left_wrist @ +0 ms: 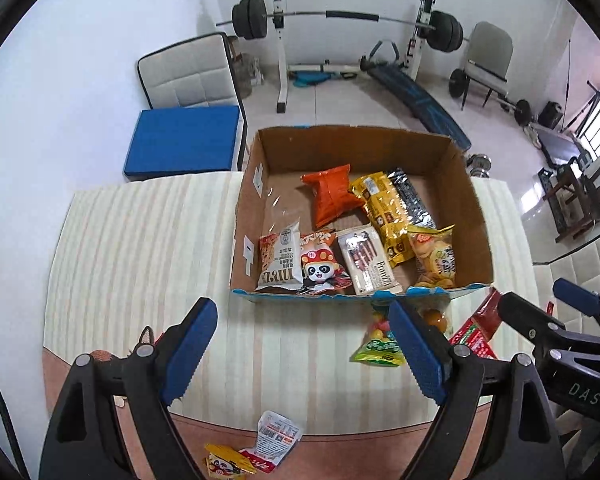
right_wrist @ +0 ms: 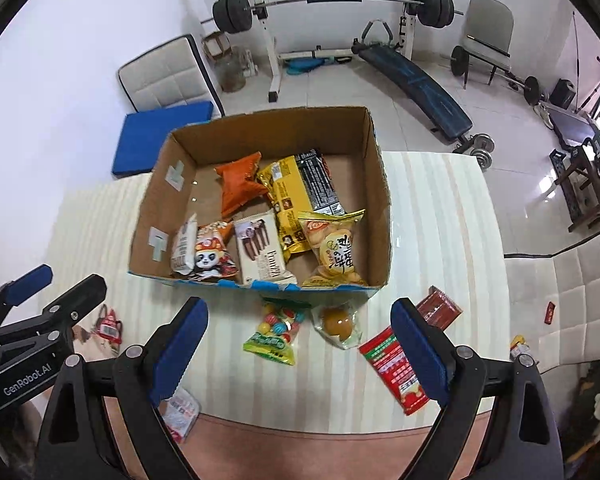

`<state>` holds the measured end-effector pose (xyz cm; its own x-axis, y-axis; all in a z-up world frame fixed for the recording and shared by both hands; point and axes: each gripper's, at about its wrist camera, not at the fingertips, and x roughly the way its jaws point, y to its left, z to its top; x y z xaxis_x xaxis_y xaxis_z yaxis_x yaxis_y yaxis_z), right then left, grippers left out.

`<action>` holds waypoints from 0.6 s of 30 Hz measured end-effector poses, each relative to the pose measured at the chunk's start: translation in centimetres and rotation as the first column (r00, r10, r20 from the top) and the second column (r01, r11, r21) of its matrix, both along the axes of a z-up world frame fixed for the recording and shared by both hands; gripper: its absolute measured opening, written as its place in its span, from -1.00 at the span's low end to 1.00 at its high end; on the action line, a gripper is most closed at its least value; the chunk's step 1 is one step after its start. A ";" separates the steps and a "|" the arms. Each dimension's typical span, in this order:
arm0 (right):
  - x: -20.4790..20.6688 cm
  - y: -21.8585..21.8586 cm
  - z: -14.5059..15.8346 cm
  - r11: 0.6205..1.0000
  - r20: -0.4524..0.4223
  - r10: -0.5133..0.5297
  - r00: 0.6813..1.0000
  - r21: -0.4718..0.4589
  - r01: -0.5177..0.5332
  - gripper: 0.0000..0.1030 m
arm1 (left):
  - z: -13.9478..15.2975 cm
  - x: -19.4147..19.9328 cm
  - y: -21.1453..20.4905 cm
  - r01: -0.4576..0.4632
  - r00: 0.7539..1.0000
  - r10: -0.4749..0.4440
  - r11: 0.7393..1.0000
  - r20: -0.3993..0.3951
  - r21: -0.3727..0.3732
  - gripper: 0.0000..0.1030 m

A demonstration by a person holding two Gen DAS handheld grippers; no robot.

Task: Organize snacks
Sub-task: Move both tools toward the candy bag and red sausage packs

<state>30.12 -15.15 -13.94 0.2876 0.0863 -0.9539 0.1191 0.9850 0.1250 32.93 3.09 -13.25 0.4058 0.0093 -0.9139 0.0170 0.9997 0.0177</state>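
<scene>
The cardboard box [right_wrist: 384, 216] sits on the striped desk [right_wrist: 440, 216], holding an orange pouch [right_wrist: 240, 184], a yellow pack [right_wrist: 288, 196], a panda packet [right_wrist: 210, 260], a wafer bar [right_wrist: 260, 248] and a biscuit bag [right_wrist: 336, 252]. Outside, just at the box's 6 o'clock edge, lie a candy bag [right_wrist: 276, 332] and a jelly cup [right_wrist: 336, 324]; a red packet [right_wrist: 388, 364] lies at their 3 o'clock. The left claw [left_wrist: 304, 356] hangs released and empty above the desk, the candy bag partly behind its right finger. The right claw [right_wrist: 300, 348] is also released, gripping nothing.
</scene>
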 end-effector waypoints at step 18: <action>-5.6 -9.5 -10.2 0.998 -0.222 -0.057 0.973 0.002 0.059 0.84 | -10.5 -0.5 -6.1 0.093 0.980 -0.088 0.995 -0.179 0.023 0.71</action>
<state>24.50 -24.62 -24.19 0.0737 0.0837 -0.9938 0.2013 0.9747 0.0970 32.47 -2.97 -23.77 0.2372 0.0097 -0.9714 0.1130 0.9929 0.0374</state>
